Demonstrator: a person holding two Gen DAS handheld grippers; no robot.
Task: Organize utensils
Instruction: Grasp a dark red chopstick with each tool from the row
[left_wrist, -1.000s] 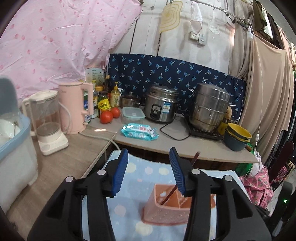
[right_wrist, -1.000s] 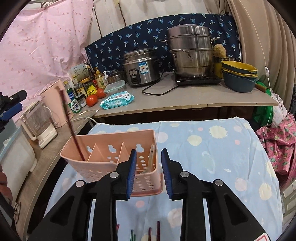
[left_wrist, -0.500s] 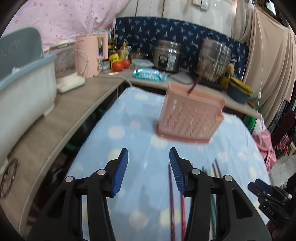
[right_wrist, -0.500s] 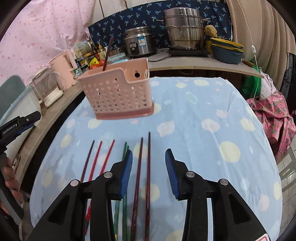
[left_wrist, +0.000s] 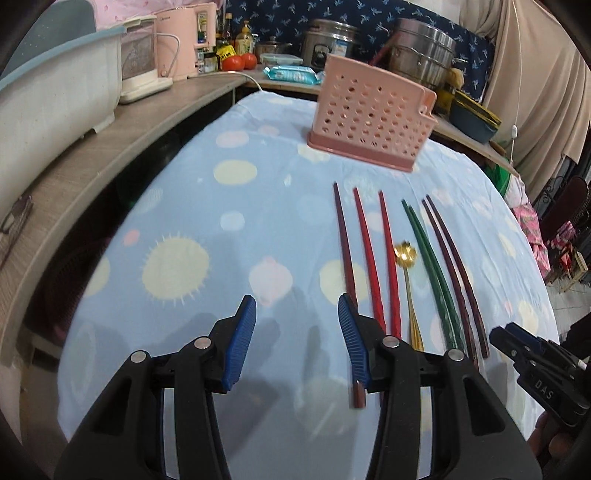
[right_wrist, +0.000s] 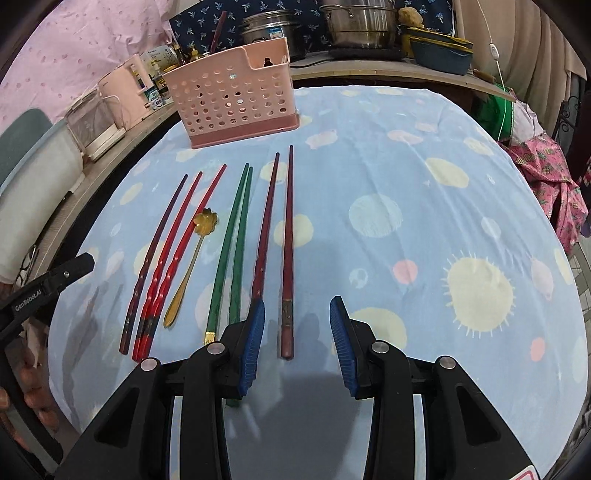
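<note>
Right gripper open, empty, straddling maroon chopstick lower centre; left gripper open too. Light, stiff, slippery: pinch thick end.

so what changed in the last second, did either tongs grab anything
No grab. Both tongs pulled back from the pink basket and dropped low over the cloth, so the row of chopsticks and the gold spoon came into view. The left tongs and right tongs stayed open and empty. The basket still holds one dark chopstick; nothing on the cloth visibly shifted.
</note>
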